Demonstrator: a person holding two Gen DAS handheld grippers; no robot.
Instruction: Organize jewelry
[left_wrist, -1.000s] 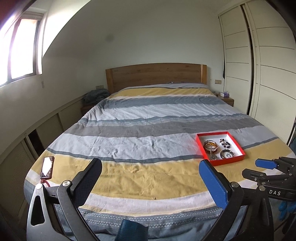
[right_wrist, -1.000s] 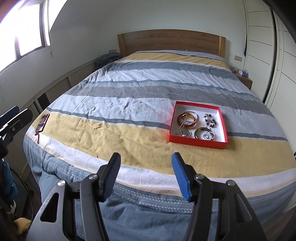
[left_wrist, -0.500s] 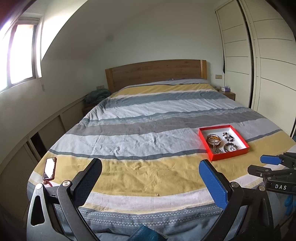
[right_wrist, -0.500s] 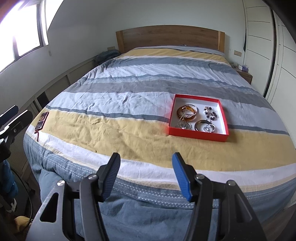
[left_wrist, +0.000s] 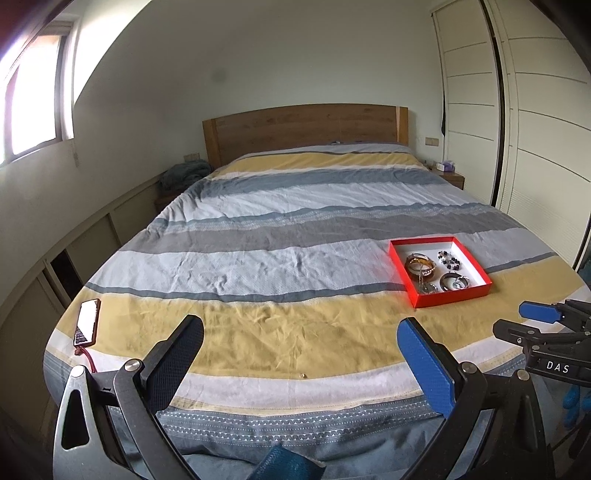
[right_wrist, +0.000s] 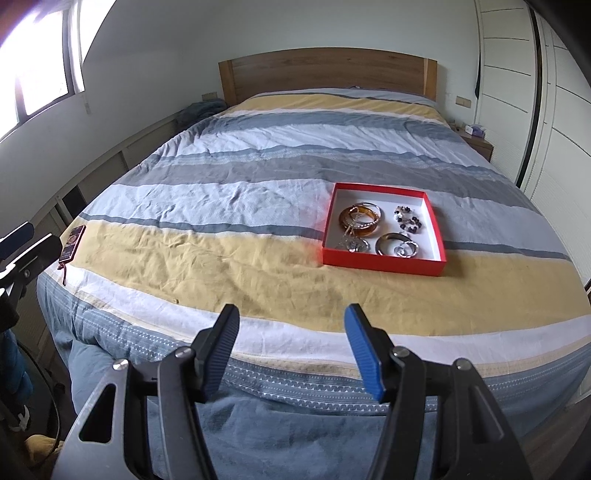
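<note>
The red box (right_wrist: 382, 264) is sitting on the striped bed (right_wrist: 221, 258), right of centre in the right wrist view and at centre right in the left wrist view (left_wrist: 448, 295). It is holding several pieces of jewelry on a white floor: amber bangles (right_wrist: 360, 219) at upper left, a dark beaded bracelet (right_wrist: 407, 219) at upper right, a silver bangle (right_wrist: 397, 247) at lower right, and a tangle of chain and pendant (right_wrist: 352, 243) at lower left, overlapping the bangles.

The bangles are looking stiff and light, likely slippery on their polished faces, so pinching across a rim where it is lying clear of its neighbours seems best. The beaded piece and chain will probably sag and snag (the chain is lying over the amber bangles, so lifting either may drag the other). The box itself looks like light card and may slide on the soft cover.

The left gripper (left_wrist: 299, 343) is hovering over the foot of the bed with its fingers spread wide and nothing between them. The right gripper (right_wrist: 291, 332) is also hanging empty, its fingers apart, well short of the box.
</note>
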